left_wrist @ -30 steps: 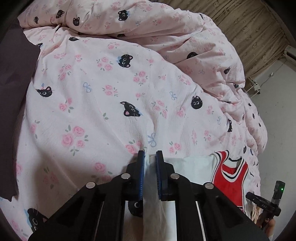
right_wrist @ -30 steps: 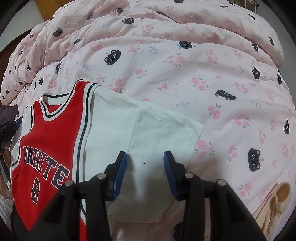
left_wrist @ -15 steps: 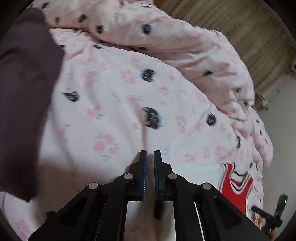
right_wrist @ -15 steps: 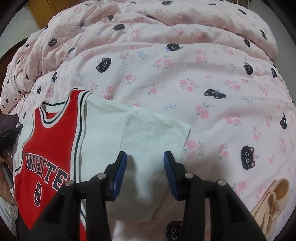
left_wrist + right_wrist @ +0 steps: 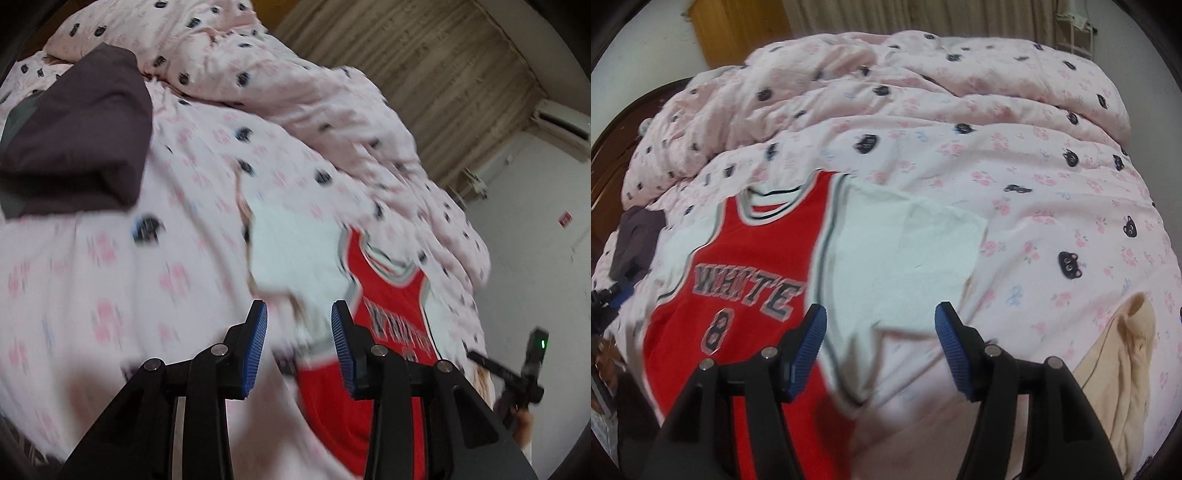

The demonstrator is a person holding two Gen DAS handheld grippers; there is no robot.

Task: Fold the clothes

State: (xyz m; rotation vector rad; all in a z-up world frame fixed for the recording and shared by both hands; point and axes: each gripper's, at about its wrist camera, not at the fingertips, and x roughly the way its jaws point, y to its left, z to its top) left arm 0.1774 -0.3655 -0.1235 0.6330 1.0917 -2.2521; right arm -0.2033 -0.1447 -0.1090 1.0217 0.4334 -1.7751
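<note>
While spread flat on a pink quilt (image 5: 1015,177) printed with roses and black cat faces, lies face up: a shirt (image 5: 738,266) with a red jersey front reading "WHITE" over the number 8, and white short sleeves. Sits near the middle of the bed, collar pointing toward the rumpled far end of the quilt. Right sleeve (image 5: 908,251) laid out flat to the side; left sleeve (image 5: 291,251) likewise, blurred in the left wrist view.

Left gripper (image 5: 298,347) above the shirt's left side, blue-padded jaws opening, nothing pinched between them. Right gripper (image 5: 881,347) above the lower right part of the shirt, jaws also opening and wide apart, gripping nothing; white fabric seen through the gap, underneath, not held.

Dark purple garment (image 5: 77,136) bunched on the quilt, well to the left of the shirt. Cream-coloured garment (image 5: 1115,369) crumpled at the bed's near right edge. Beyond the bed, a wooden door (image 5: 742,29) and beige curtains (image 5: 424,74).
</note>
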